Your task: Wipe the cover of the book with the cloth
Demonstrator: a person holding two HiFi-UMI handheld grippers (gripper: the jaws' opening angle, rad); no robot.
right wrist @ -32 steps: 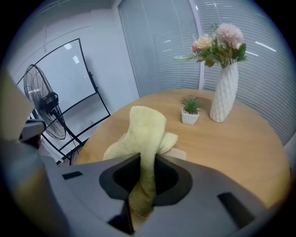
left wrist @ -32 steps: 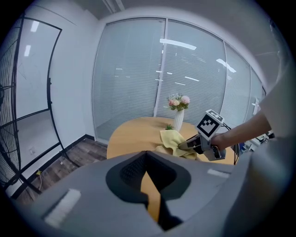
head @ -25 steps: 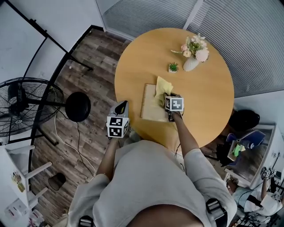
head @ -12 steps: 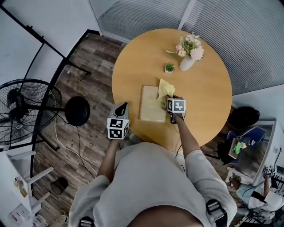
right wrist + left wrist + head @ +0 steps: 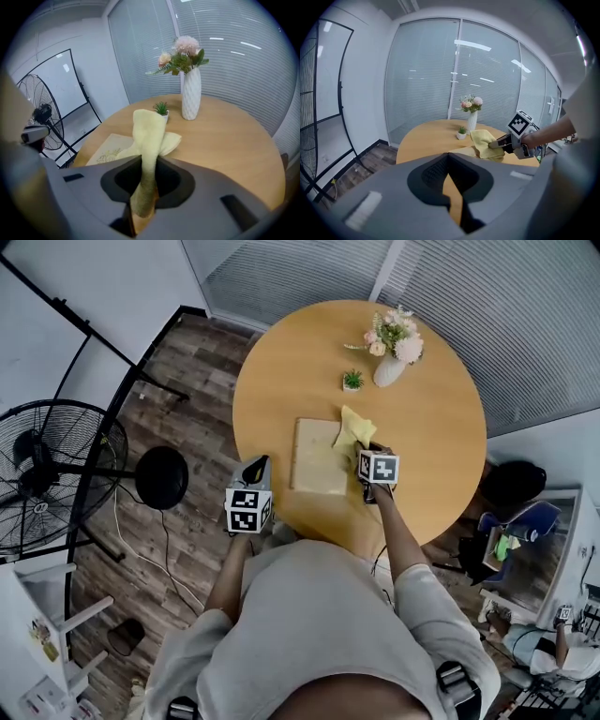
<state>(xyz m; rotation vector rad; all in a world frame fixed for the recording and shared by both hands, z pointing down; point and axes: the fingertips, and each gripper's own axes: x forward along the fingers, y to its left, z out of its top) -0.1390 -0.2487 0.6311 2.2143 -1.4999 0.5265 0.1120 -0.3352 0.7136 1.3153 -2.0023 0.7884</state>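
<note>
Yellow cloth (image 5: 354,427) lies, in the head view, bunched at the far right corner of the book (image 5: 317,457). Part of it is on the cover and part is spilling onto the round wooden table (image 5: 281,381). The right gripper (image 5: 367,448) sits just beside the book's right edge with the cloth trailing from it. A second ago the cloth covered more of the cover's right half, and since then the gripper has drawn it sideways towards that edge. This looks like the tail end of one stroke, and most of the cover's left side is probably not yet wiped. The left gripper (image 5: 254,470) hangs off the table's near left side, well apart from the book. A vase (image 5: 386,369) of flowers and a small potted plant (image 5: 352,381) stand further back. In the left gripper view, the left gripper (image 5: 452,187) has its jaws drawn close together, with only a thin sliver of table showing between them and nothing held. Beyond it, the right gripper (image 5: 506,142) is low over the table with the cloth (image 5: 485,140) heaped in front of it. In the right gripper view, the right gripper (image 5: 145,197) has its jaws pinching a twisted fold of cloth (image 5: 147,136). The fold rises from the jaws and flops forward, and its far end rests on the table next to the plant (image 5: 161,108). The book (image 5: 108,147) lies to the left with its printed cover mostly bare, so the next pass would likely have to go back across it.
</note>
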